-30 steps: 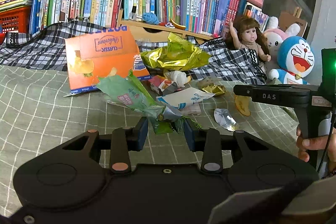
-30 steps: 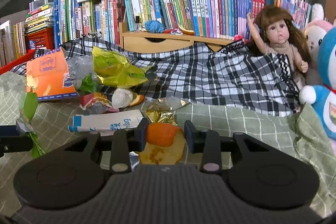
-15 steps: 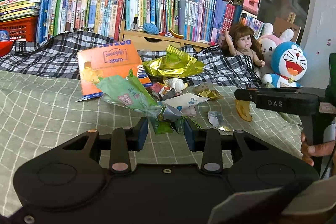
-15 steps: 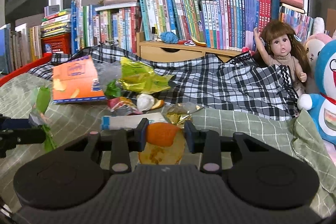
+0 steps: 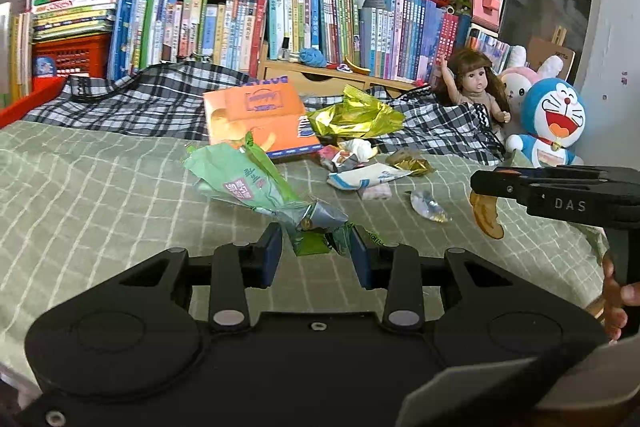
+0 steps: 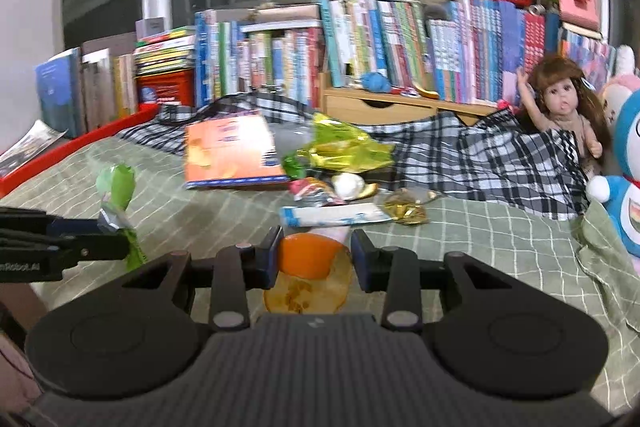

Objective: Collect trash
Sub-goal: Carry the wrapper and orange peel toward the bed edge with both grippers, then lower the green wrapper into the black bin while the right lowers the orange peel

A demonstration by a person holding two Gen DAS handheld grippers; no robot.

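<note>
In the left wrist view my left gripper [image 5: 316, 251] is shut on the twisted end of a crumpled green wrapper [image 5: 244, 183], which sticks up to the left above the bed. My right gripper [image 6: 314, 255] is shut on an orange peel [image 6: 308, 261] that hangs below its fingers. The same peel [image 5: 486, 215] dangles from the right gripper in the left wrist view. On the bed beyond lies the trash pile: an orange snack box [image 5: 256, 119], a gold-green foil bag [image 5: 356, 115], a white and blue wrapper [image 5: 368, 177], gold foil [image 5: 408, 161] and a clear wrapper [image 5: 428, 205].
A green checked bedsheet [image 5: 100, 195] covers the bed, with a black plaid blanket [image 5: 132, 99] behind. Books [image 5: 224, 27] line the back. A doll [image 5: 476, 83] and plush toys [image 5: 556, 123] sit at the right. A red edge [image 6: 80, 143] runs along the left.
Both grippers have risen and drawn back from the pile, carrying the green wrapper and the orange peel. The right wrist view has swung left.
</note>
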